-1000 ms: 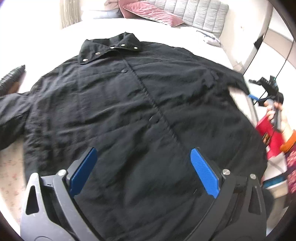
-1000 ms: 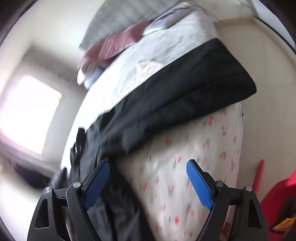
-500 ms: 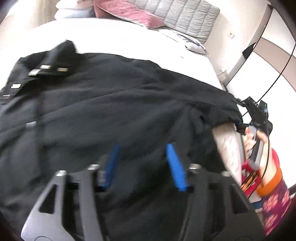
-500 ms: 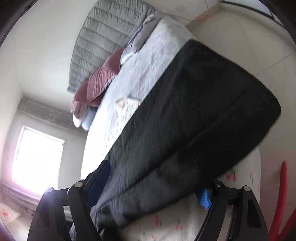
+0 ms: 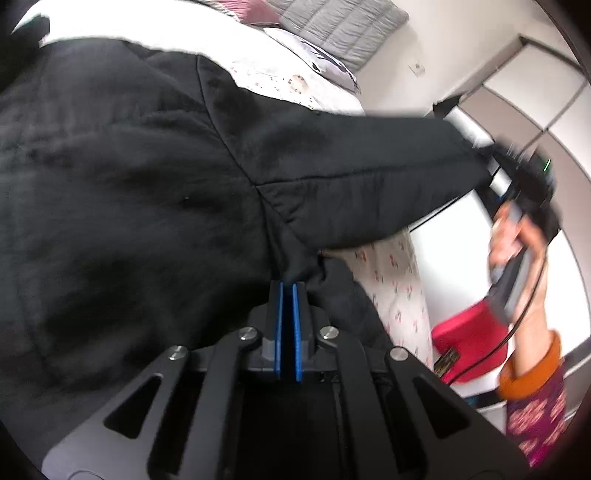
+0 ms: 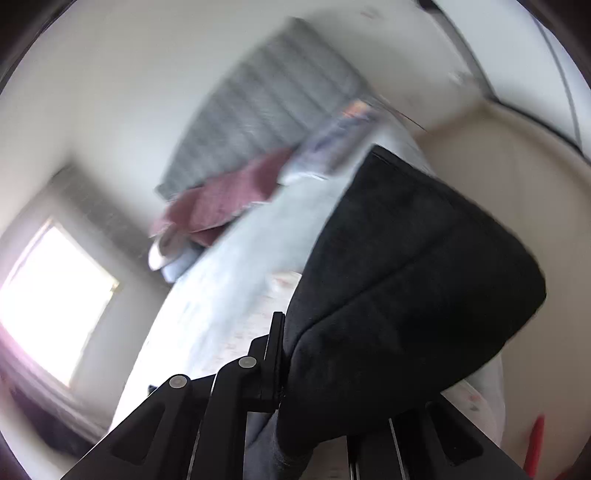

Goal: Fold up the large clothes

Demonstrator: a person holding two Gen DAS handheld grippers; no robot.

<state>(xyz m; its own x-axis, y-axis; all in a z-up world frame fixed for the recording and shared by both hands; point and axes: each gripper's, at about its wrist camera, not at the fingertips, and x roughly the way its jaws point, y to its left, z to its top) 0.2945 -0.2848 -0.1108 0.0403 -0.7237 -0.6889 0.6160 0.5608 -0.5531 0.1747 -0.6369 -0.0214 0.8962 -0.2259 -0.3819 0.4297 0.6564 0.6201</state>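
Observation:
A large black jacket lies spread on the bed. My left gripper is shut on the jacket's fabric at the underarm, where sleeve meets side. The black sleeve stretches out to the right, lifted off the bed, to my right gripper, seen there in the person's hand. In the right wrist view the right gripper is shut on the sleeve end, which drapes over and hides the right finger.
The bed has a floral sheet, its right edge just under the sleeve. A grey headboard and pink pillows are at the far end. A red bag sits on the floor by the bed.
Both grippers went from open to shut on the jacket. The left moved right to the underarm and closed; the right closed on the sleeve end and lifted it off the bed.

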